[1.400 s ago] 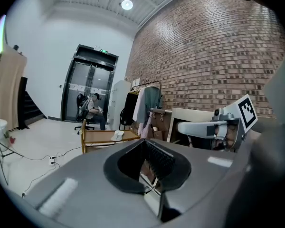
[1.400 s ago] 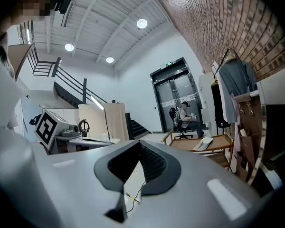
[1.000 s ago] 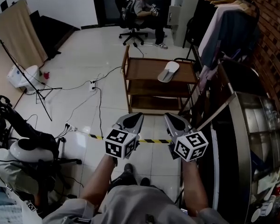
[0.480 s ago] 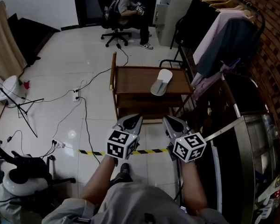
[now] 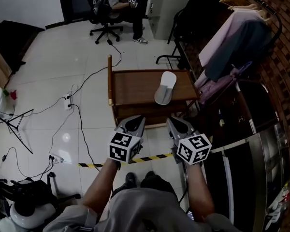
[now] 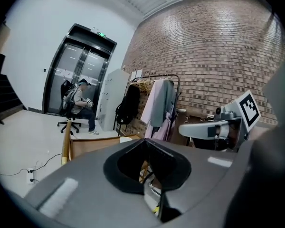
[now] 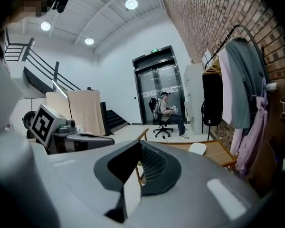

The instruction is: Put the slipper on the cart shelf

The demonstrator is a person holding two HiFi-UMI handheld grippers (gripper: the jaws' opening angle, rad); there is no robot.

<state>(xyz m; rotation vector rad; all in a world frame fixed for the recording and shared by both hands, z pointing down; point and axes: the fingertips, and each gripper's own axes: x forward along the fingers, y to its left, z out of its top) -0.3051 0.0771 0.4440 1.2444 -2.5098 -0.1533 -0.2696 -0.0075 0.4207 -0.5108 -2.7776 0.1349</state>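
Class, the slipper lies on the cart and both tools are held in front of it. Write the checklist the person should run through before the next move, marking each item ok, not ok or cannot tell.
1. Slipper in sight: ok, it lies on the top of the cart, towards its right side.
2. Left tool empty: ok, jaws together, nothing between them.
3. Right tool empty: ok, jaws together, nothing held.
4. A tool opened for the grasp: not ok, both are shut.
5. Tool at the slipper: not ok, both hang short of the cart.
6. Lower shelves free: cannot tell, mostly hidden.
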